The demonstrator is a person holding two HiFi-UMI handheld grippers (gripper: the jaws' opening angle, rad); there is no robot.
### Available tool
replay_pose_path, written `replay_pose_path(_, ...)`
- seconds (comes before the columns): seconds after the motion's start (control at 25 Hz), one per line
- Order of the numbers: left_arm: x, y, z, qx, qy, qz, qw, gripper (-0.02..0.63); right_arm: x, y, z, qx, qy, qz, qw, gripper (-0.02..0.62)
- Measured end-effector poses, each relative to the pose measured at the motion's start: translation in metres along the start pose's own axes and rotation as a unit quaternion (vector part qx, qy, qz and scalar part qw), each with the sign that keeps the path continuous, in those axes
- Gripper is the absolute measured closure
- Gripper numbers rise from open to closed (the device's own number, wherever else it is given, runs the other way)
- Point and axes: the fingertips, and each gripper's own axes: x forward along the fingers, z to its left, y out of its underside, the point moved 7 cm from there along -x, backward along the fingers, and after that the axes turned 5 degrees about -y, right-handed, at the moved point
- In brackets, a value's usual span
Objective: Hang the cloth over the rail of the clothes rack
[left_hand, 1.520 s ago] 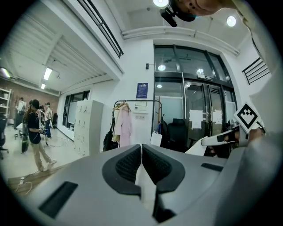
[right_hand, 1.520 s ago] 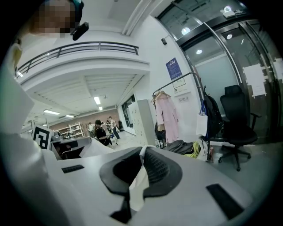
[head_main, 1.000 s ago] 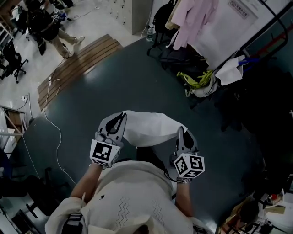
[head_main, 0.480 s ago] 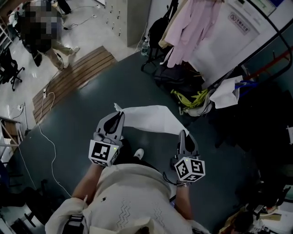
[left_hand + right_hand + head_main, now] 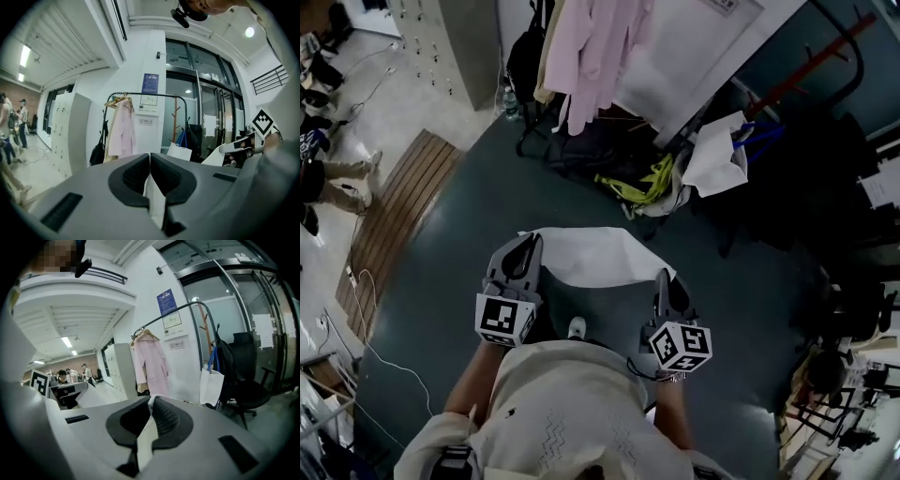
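Looking down from the head view, I have my left gripper (image 5: 528, 242) and my right gripper (image 5: 662, 277) each pinched shut on a top corner of the white cloth (image 5: 600, 258). It stretches between my fingertips above the dark floor (image 5: 478, 225). Each marker cube shows a black-and-white square code, no letters. A pink garment (image 5: 591, 47) hangs well ahead of my fingers.

In the left gripper view, my pads are closed on a fold of cloth (image 5: 157, 206) that runs down between them. Beyond the fingertips, the clothes rack's rail (image 5: 150, 94) arches over the pink garment. A blue poster (image 5: 150, 83) hangs above it, its print too small to read.

In the right gripper view, my pads likewise clamp the cloth (image 5: 146, 439). The rail (image 5: 187, 308) stands ahead, and the blue poster (image 5: 166, 302) and a small white label (image 5: 177, 344) are illegible.
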Motion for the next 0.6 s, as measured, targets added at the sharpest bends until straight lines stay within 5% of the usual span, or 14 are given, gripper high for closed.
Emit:
replay_pose_path(0.36,0.136,-0.046,0.082,0.026,0.108,-0.003,0.9938,0.588,0.079,-0.047,0.015,0.032,0.137,-0.005,0.990,0.572)
replay_pose_path(0.6,0.202,-0.068,0.115,0.053,0.151,-0.027,0.9867,0.588,0.112,-0.070,0.022,0.035,0.179,-0.031,0.983,0.572)
